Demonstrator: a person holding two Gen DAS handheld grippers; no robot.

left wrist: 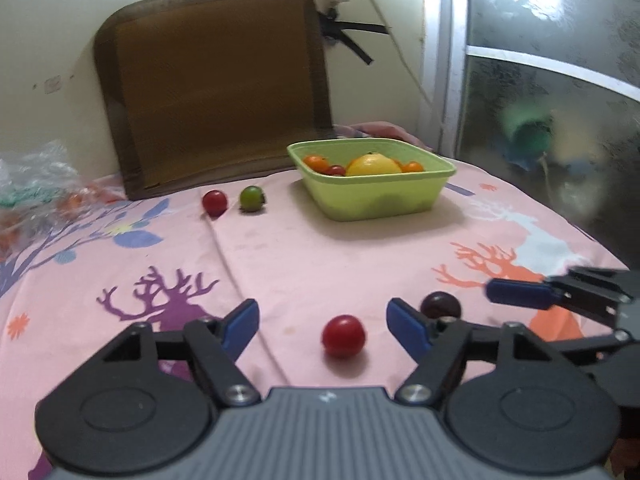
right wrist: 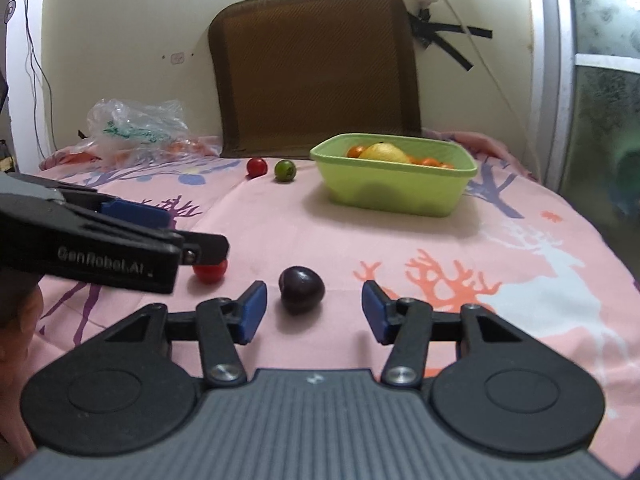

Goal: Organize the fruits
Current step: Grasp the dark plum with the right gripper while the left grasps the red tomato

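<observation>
A green tub (left wrist: 380, 200) (right wrist: 400, 196) holds a yellow fruit (left wrist: 373, 165) (right wrist: 384, 153) and small orange and red ones. On the pink cloth, a near red tomato (left wrist: 343, 336) (right wrist: 210, 272) lies between the open fingers of my left gripper (left wrist: 322, 326), untouched. A dark plum (right wrist: 302, 290) (left wrist: 440, 305) lies between the open fingers of my right gripper (right wrist: 314, 312), nearer the left pad. A far red tomato (left wrist: 215, 202) (right wrist: 256, 167) and a green fruit (left wrist: 251, 198) (right wrist: 285, 170) sit left of the tub.
A brown cushion (left wrist: 216, 92) (right wrist: 316, 68) leans on the back wall. A crumpled plastic bag (right wrist: 136, 128) (left wrist: 36, 184) lies at the back left. Cables hang on the wall at the right, beside a frosted window (left wrist: 560, 100). The cloth drops off at the right edge.
</observation>
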